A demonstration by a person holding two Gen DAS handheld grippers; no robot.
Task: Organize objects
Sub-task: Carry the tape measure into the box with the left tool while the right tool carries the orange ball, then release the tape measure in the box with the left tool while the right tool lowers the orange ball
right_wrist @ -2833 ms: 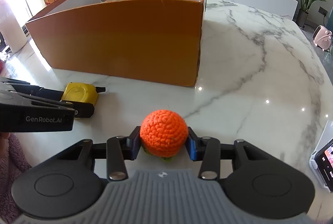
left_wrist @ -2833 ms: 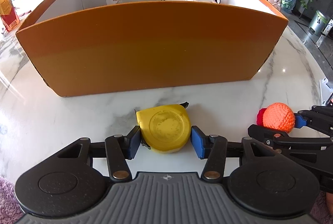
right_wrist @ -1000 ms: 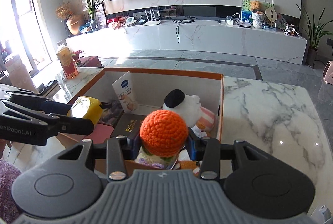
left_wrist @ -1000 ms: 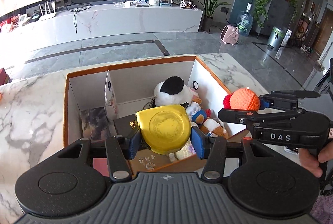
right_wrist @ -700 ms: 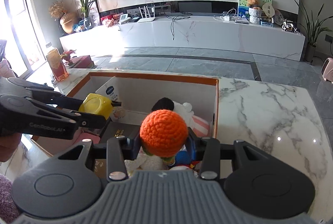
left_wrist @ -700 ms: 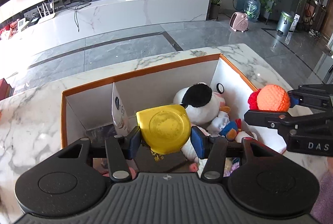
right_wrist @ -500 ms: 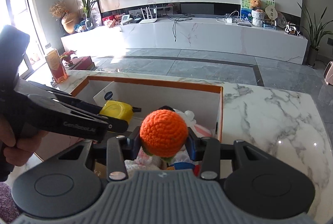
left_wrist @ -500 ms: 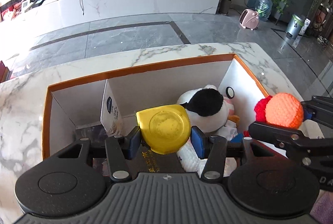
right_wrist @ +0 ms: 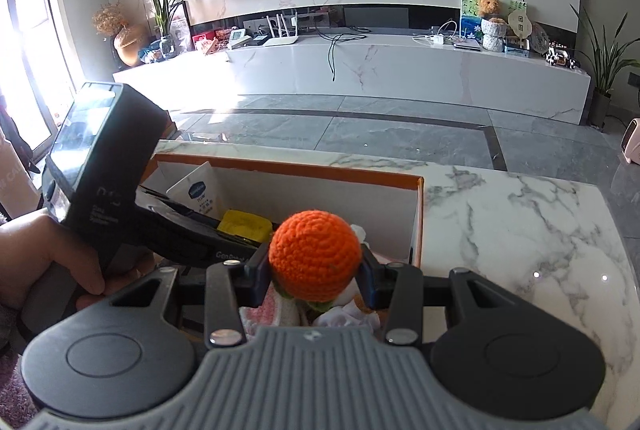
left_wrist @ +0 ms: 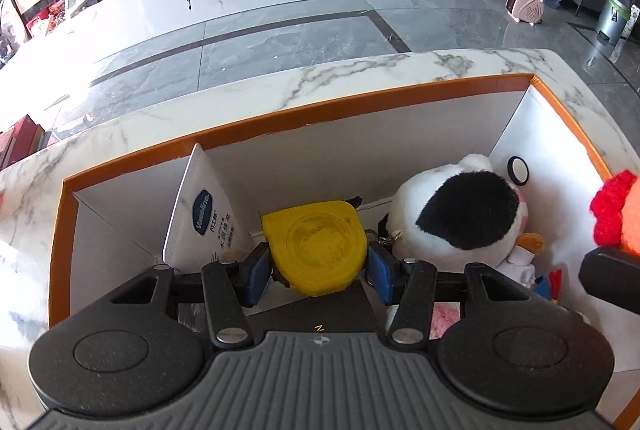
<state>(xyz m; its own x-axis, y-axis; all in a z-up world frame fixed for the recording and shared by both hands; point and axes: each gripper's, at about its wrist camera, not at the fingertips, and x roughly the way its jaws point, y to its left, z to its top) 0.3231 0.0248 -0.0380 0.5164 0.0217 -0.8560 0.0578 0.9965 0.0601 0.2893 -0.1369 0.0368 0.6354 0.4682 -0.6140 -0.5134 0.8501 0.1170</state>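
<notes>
Crowding the box (left_wrist: 280, 118): Vaseline tube (left_wrist: 204, 218), plush cow (left_wrist: 460, 214).

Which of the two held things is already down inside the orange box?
The yellow tape measure, between the left fingers; the orange crocheted ball is above the rim.

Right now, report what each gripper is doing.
Left gripper: closed on the yellow tape measure, over the orange box.
Right gripper: closed on the orange crochet ball.

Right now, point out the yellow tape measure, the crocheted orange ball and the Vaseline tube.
yellow tape measure (left_wrist: 318, 248), left wrist view, its round face.
crocheted orange ball (right_wrist: 314, 254), right wrist view, its front.
Vaseline tube (left_wrist: 208, 226), left wrist view, its printed label.
</notes>
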